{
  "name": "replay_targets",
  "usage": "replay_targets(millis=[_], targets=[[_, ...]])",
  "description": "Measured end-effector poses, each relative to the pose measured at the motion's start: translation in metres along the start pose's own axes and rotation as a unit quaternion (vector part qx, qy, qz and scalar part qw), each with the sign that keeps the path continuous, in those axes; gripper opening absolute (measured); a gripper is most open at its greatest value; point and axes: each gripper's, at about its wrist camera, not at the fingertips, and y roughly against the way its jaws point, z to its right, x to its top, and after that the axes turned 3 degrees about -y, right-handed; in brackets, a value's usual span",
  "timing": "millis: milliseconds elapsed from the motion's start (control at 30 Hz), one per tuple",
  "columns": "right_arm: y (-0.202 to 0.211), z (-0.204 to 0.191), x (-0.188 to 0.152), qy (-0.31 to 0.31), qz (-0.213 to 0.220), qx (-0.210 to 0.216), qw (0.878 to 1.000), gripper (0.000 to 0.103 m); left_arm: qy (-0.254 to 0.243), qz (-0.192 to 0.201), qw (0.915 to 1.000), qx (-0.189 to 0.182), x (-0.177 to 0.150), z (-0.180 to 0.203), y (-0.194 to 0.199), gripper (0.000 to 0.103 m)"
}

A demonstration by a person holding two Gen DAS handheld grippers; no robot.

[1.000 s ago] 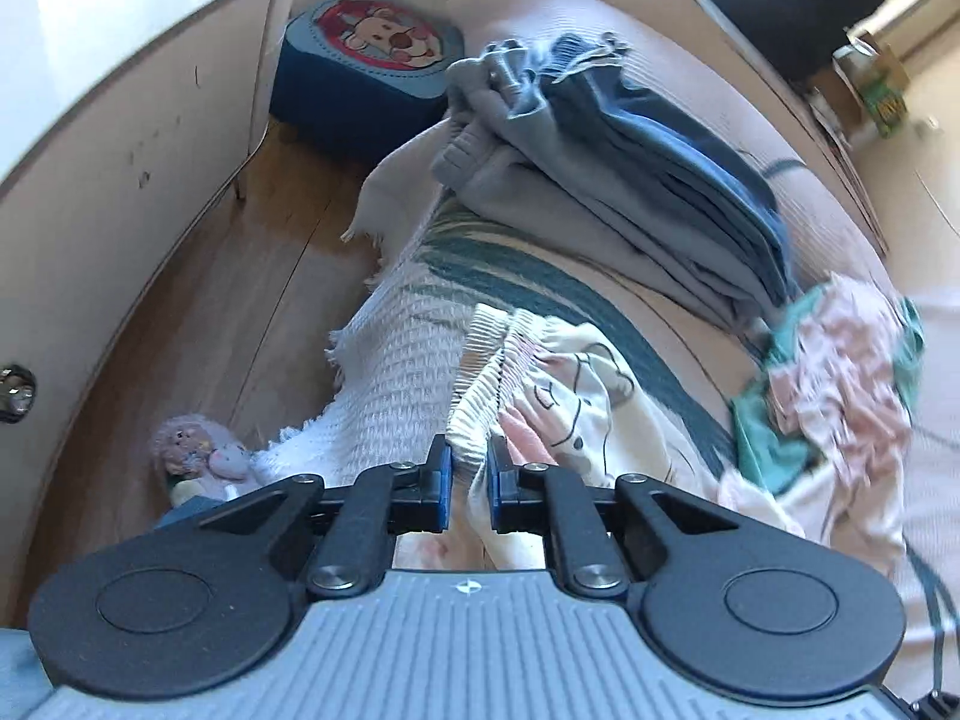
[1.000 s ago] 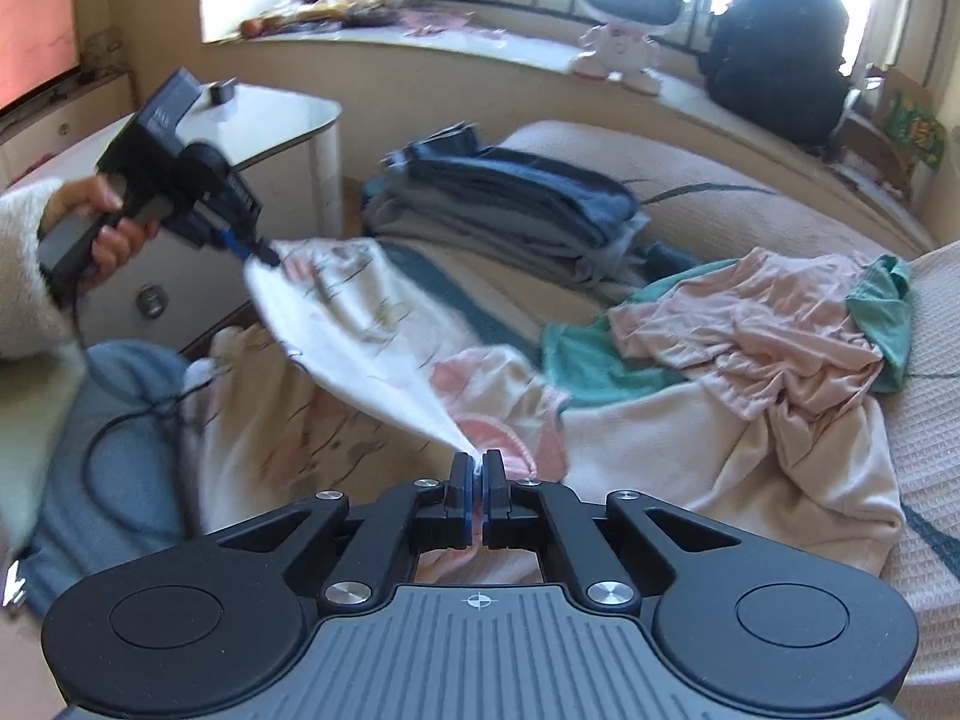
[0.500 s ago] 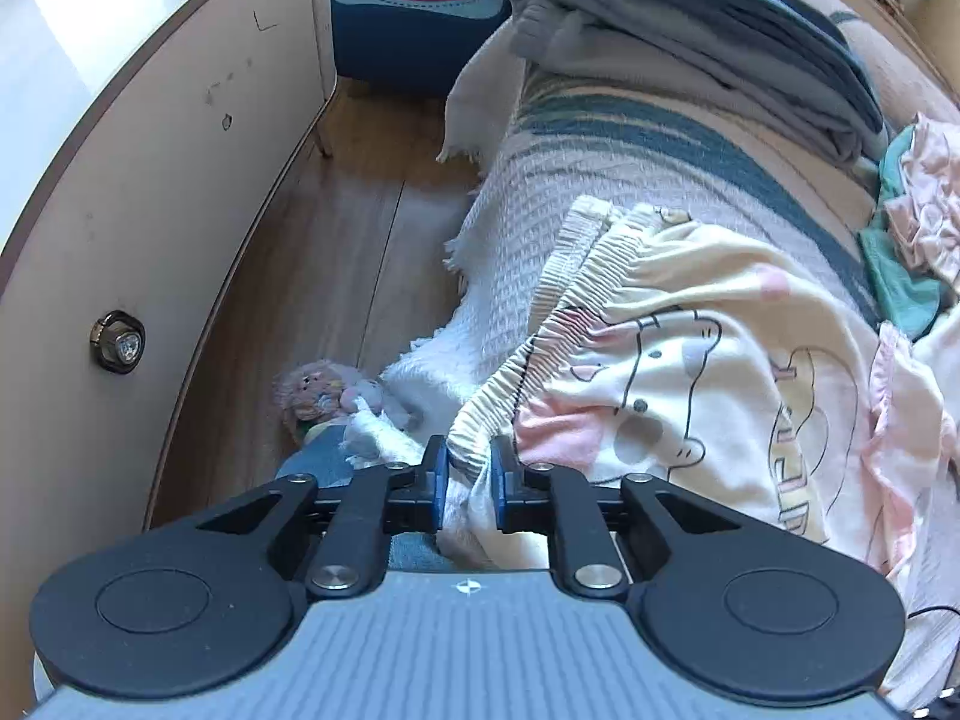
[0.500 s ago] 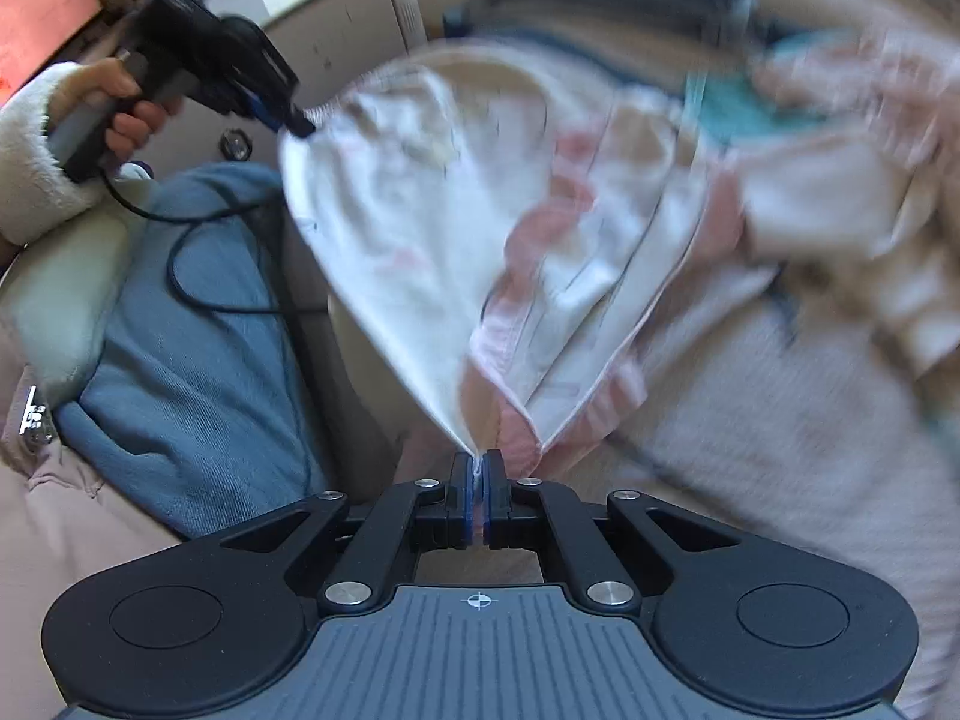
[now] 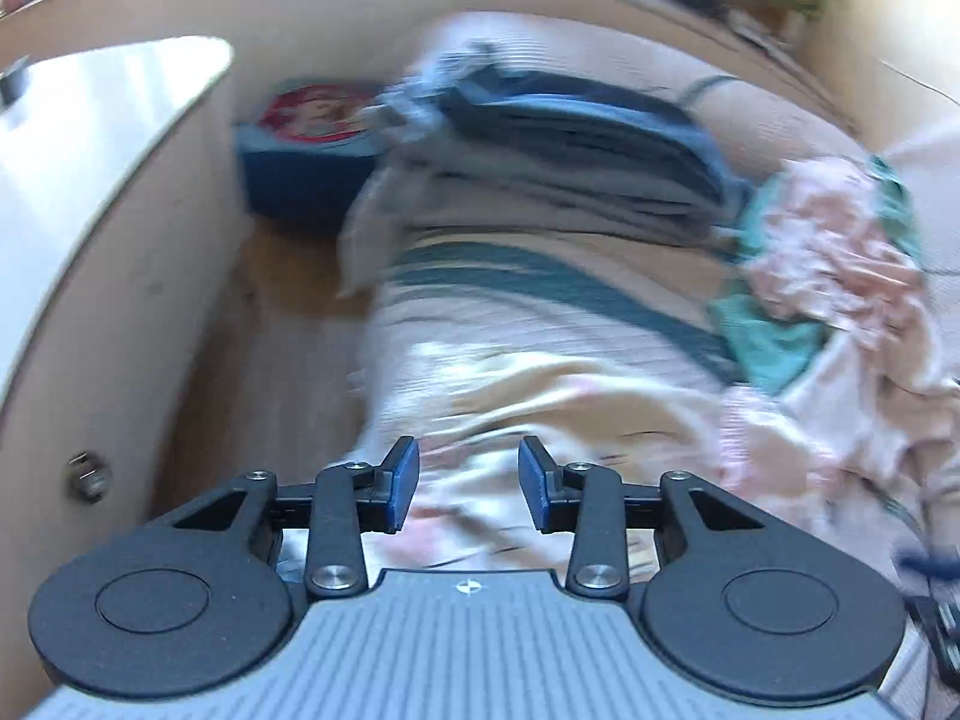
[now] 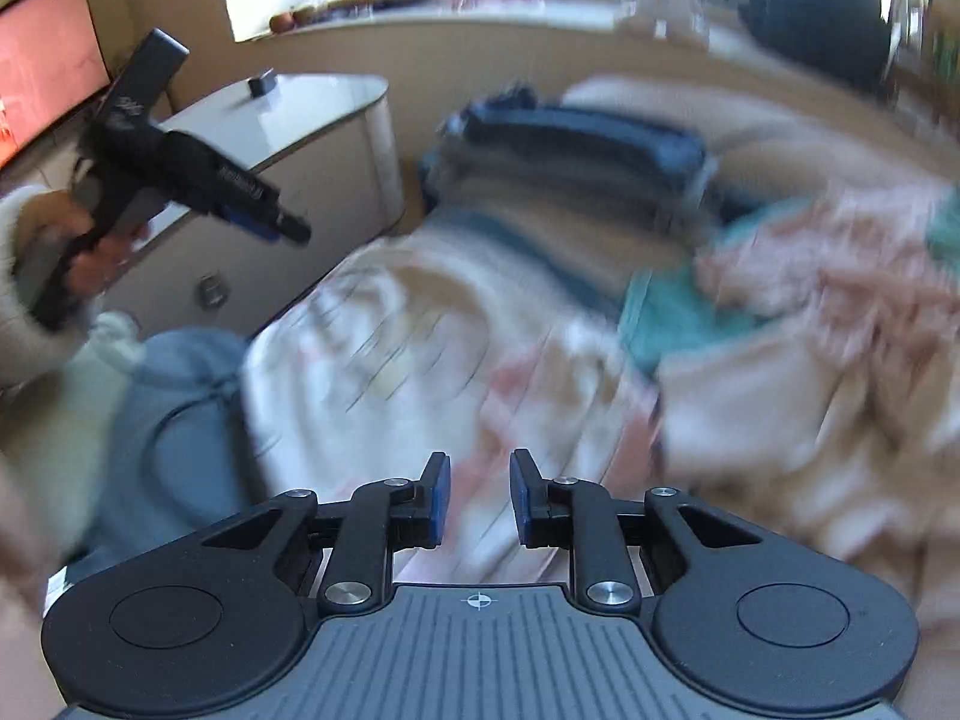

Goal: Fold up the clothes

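Cream printed garment [image 6: 420, 360] lies spread at the bed's near edge, below both grippers. Left gripper [image 5: 468, 477] and right gripper [image 6: 478, 498]: jaws parted, holding nothing. One folded stack [image 5: 558, 162] and one unfolded heap [image 5: 840, 252] lie beyond; details are blurred.

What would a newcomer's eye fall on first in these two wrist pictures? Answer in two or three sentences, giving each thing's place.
First, the cream printed garment lying spread on the bed just ahead of the open right gripper, released. Next, the left gripper, also open, raised at the left by the person's hand. Behind lie a stack of folded blue and grey clothes and, to its right, a crumpled pink and teal heap.
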Motion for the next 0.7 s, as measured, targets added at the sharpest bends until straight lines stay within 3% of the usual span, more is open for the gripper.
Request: replay_targets(millis=[100, 267, 533, 633, 667, 700], targets=[[-0.031, 0.025, 0.013, -0.023, 0.022, -0.026, 0.999, 0.022, -0.020, -0.010, 0.9997, -0.013, -0.001, 0.023, -0.017, 0.035], [-0.077, 0.051, 0.027, -0.018, 0.005, -0.062, 0.998, 0.022, -0.026, -0.051, 0.9983, -0.015, -0.009, 0.032, -0.049, 0.032], [-0.116, 0.061, 0.034, -0.017, -0.039, -0.024, 0.999, 0.022, 0.004, -0.074, 0.9972, 0.002, -0.011, 0.016, -0.073, 0.032], [-0.128, 0.065, 0.032, -0.029, -0.061, -0.015, 0.998, 0.018, 0.008, -0.090, 0.9959, 0.007, -0.012, 0.014, -0.081, 0.032], [-0.129, 0.066, 0.031, -0.030, -0.064, -0.017, 0.997, 0.007, 0.008, -0.092, 0.9956, 0.008, -0.013, 0.015, -0.083, 0.032], [-0.126, 0.068, 0.029, -0.034, -0.062, -0.018, 0.997, 0.005, 0.007, -0.093, 0.9956, 0.009, -0.013, 0.015, -0.083, 0.032]])
